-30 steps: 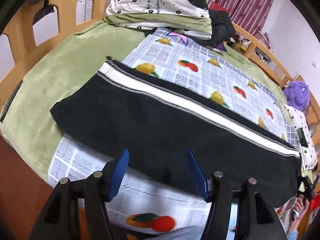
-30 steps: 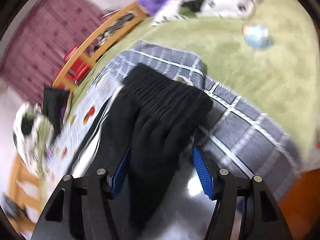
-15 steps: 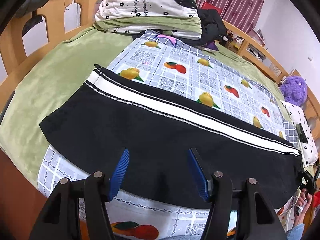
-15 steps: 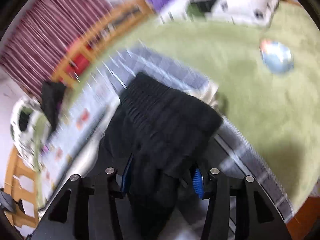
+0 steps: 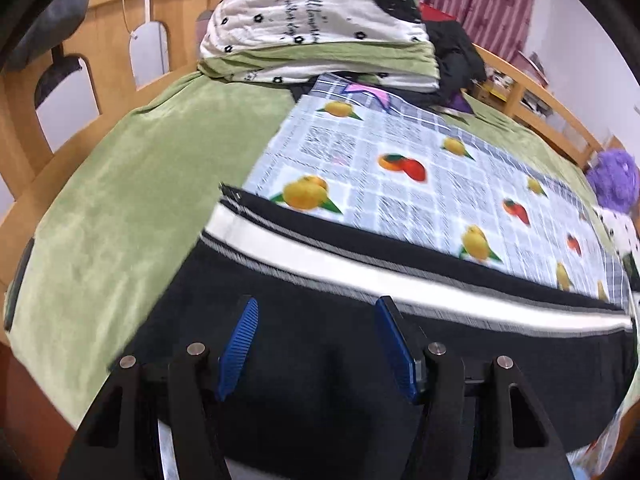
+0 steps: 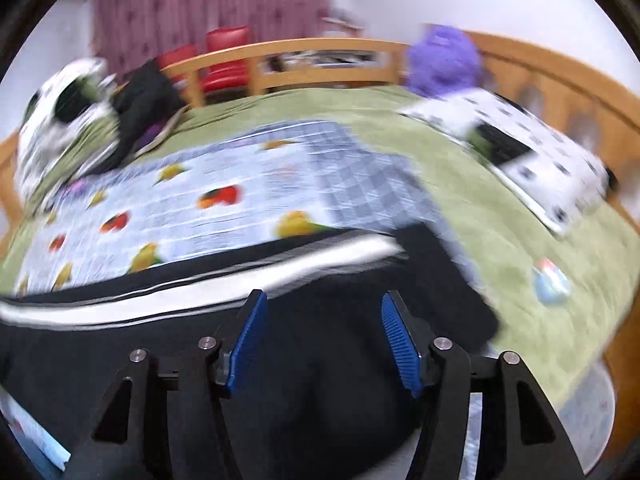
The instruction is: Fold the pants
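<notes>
Black pants with a white side stripe lie flat lengthwise across a fruit-print sheet on the bed. My left gripper is open and empty, hovering over the pants near the leg end. My right gripper is open and empty over the pants near the waistband end. The right wrist view is motion-blurred.
A green blanket covers the bed. Folded bedding is stacked at the head, dark clothes beside it. A purple plush, a patterned pillow and a small round object lie to the right. Wooden rails surround the bed.
The right gripper has let go of the bunched waistband, opened and swung to face across the bed. The pants now lie spread flat. The left gripper moved closer over the leg.
</notes>
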